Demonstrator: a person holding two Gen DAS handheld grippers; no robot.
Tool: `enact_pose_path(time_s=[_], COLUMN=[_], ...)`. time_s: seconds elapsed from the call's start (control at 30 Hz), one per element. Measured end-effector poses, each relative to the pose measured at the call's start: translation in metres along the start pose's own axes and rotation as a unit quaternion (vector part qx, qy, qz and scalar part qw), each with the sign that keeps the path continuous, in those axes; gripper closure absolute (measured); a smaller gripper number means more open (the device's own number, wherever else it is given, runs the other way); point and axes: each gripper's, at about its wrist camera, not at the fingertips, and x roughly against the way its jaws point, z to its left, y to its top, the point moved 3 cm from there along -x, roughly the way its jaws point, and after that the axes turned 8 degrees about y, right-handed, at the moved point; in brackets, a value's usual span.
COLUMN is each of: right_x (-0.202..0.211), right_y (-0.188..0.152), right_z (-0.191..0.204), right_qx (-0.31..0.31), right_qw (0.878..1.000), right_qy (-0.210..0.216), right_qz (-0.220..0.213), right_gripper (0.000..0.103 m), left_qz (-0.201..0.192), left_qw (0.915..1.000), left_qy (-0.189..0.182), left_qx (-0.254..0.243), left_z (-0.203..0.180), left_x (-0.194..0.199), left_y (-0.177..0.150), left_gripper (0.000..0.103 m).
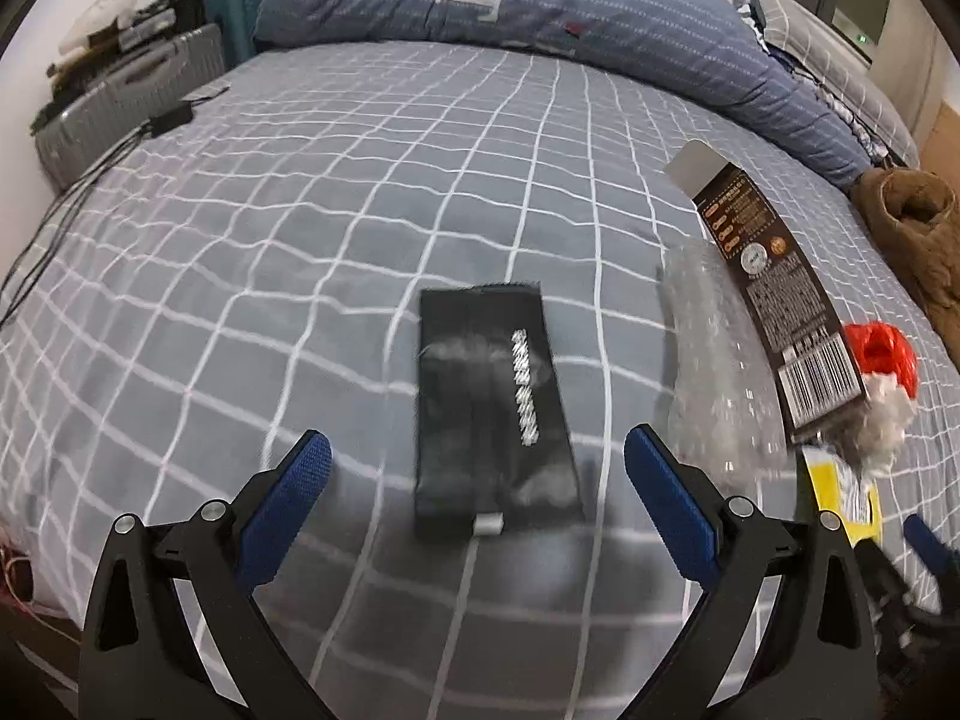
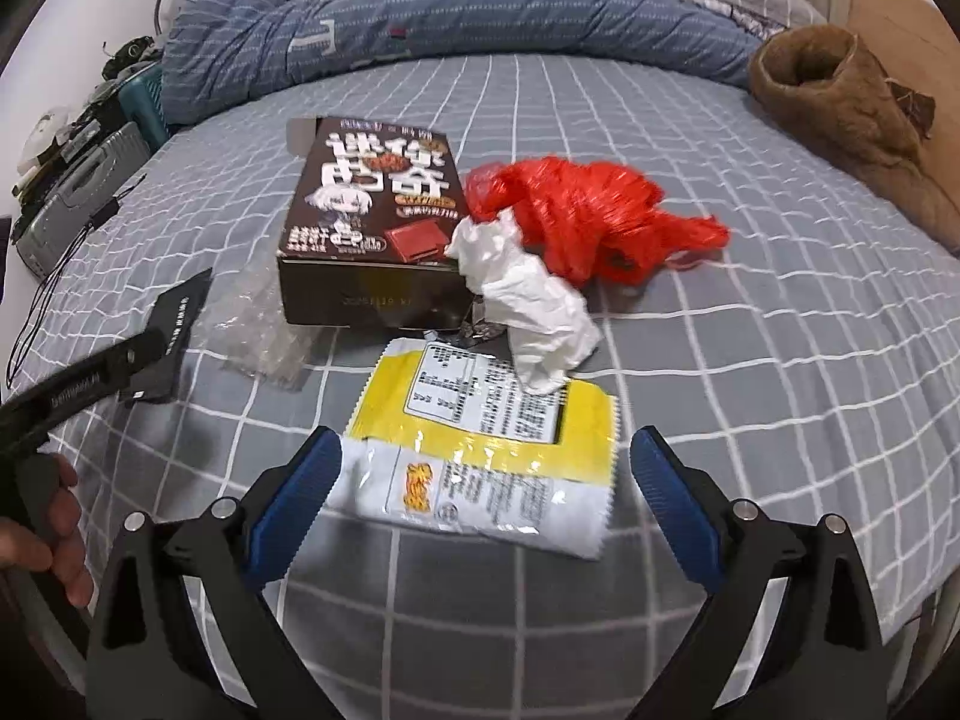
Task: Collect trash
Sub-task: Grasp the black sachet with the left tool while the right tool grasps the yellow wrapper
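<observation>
Blue-padded left tongs (image 1: 477,456) and right tongs (image 2: 485,459) both wide apart, empty.

Glossy yellow wrapper (image 2: 480,450), crumpled white paper (image 2: 528,306), cloth bedsheet (image 2: 750,360).

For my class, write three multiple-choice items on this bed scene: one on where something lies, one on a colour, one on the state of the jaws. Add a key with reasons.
1. Where does the crumpled white tissue lie?
A. Inside the brown box
B. Between the brown box and the red plastic bag, overlapping the yellow snack packet
C. On the folded quilt

2. What colour is the flat pouch in front of the left gripper?
A. Black
B. Yellow
C. Red

3. How do the jaws of the right gripper stand?
A. Shut on the tissue
B. Shut on nothing
C. Open, either side of the yellow snack packet

Key: 1 B, the tissue's lower end rests on the packet; 2 A, the pouch is dark with pale print; 3 C, the blue pads stand wide apart.
</observation>
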Motion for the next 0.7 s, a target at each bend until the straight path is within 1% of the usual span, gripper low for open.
enact_pose_path(time_s=[0.07, 0.1, 0.13, 0.23, 0.3, 0.33, 0.37, 0.4, 0.43, 0.47, 0.57, 0.6, 0.67, 0.7], right_x=[-0.009, -0.013, -0.017, -0.026, -0.029, -0.031, -0.032, -0.033, -0.034, -0.035, -0.037, -0.037, -0.038, -0.038], right_y=[0.001, 0.000, 0.000, -0.002, -0.004, -0.004, -0.005, -0.006, -0.007, -0.008, -0.010, -0.009, -0.009, -0.009], right_z=[0.002, 0.002, 0.003, 0.003, 0.004, 0.004, 0.006, 0.007, 0.007, 0.007, 0.010, 0.010, 0.011, 0.011], right_qx=[0.000, -0.001, -0.002, 0.002, 0.008, 0.011, 0.018, 0.021, 0.022, 0.022, 0.019, 0.020, 0.022, 0.024], right_qw=[1.000, 1.000, 1.000, 1.000, 0.999, 0.999, 0.999, 0.999, 0.999, 0.998, 0.998, 0.997, 0.997, 0.997], right_qy=[0.002, 0.004, 0.006, 0.004, 0.005, 0.004, 0.002, 0.005, 0.012, 0.017, 0.035, 0.038, 0.040, 0.039], right_qz=[0.007, 0.011, 0.018, 0.030, 0.036, 0.038, 0.043, 0.046, 0.048, 0.051, 0.057, 0.057, 0.058, 0.058], right_gripper=[0.011, 0.013, 0.018, 0.020, 0.024, 0.026, 0.031, 0.034, 0.040, 0.046, 0.057, 0.058, 0.065, 0.066], left_qz=[0.002, 0.003, 0.005, 0.015, 0.026, 0.027, 0.027, 0.026, 0.025, 0.023, 0.019, 0.018, 0.016, 0.016], left_qw=[0.9999, 0.9998, 0.9998, 0.9994, 0.9993, 0.9992, 0.9992, 0.9992, 0.9993, 0.9994, 0.9996, 0.9996, 0.9996, 0.9996], left_qy=[0.007, 0.010, 0.011, 0.018, 0.017, 0.018, 0.019, 0.018, 0.018, 0.018, 0.013, 0.013, 0.016, 0.015], left_qx=[-0.012, -0.016, -0.019, -0.025, -0.023, -0.024, -0.025, -0.023, -0.021, -0.020, -0.017, -0.016, -0.016, -0.015], left_z=[-0.005, -0.007, -0.009, -0.011, -0.010, -0.010, -0.009, -0.008, -0.007, -0.006, -0.004, -0.003, -0.003, -0.002], left_x=[-0.006, -0.009, -0.013, -0.026, -0.032, -0.034, -0.035, -0.036, -0.036, -0.036, -0.035, -0.035, -0.034, -0.036], left_y=[0.005, 0.007, 0.009, 0.011, 0.010, 0.010, 0.009, 0.009, 0.008, 0.007, 0.006, 0.004, 0.003, 0.004], left_gripper=[0.007, 0.008, 0.009, 0.012, 0.017, 0.018, 0.021, 0.024, 0.026, 0.032, 0.041, 0.044, 0.048, 0.049])
